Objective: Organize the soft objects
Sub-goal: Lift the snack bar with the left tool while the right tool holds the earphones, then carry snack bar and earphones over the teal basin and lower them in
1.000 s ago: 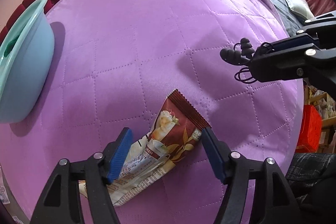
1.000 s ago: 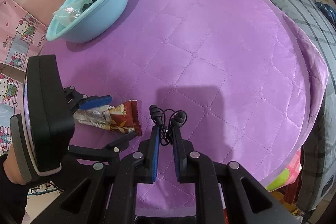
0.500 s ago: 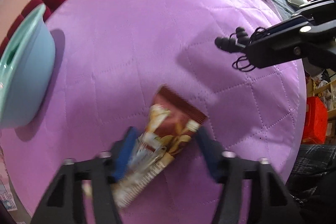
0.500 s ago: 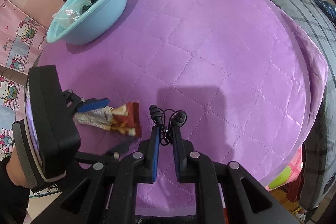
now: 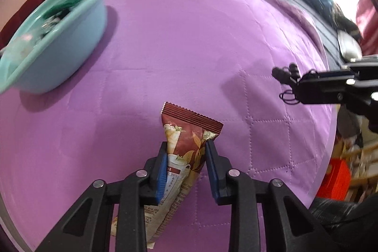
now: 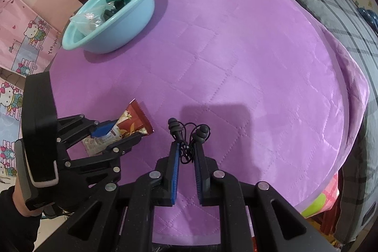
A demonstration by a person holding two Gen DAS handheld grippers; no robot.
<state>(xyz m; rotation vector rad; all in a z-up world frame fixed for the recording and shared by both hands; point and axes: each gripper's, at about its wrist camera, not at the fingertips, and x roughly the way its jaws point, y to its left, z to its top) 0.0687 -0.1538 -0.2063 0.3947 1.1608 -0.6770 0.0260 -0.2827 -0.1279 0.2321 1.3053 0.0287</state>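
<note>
Two grabs going: my left gripper point(image 5: 186, 148) pinches the snack packet point(image 5: 186, 141). My right gripper point(image 6: 186, 145) is clamped on tangled earphones point(image 6: 189, 131), basin point(image 6: 132, 23) far left.

brown snack packet point(image 5: 186, 145) pinched in left gripper point(image 5: 186, 152) over purple quilt point(image 5: 189, 51), teal basin point(image 5: 54, 39) far left

Most of the purple quilted worktop point(image 6: 236, 63) lies bare across the middle and right of the right wrist view, giving wide passage there. The blue basin point(image 6: 122, 25) stands at the upper left, already holding loose items, with bare cloth between it and the lower part of the frame. At lower left, the left gripper point(image 6: 122, 132) and its snack packet point(image 6: 132, 122) block the way, close beside the right gripper point(image 6: 186, 145) with its earphones point(image 6: 189, 134); only a narrow gap separates them.
</note>
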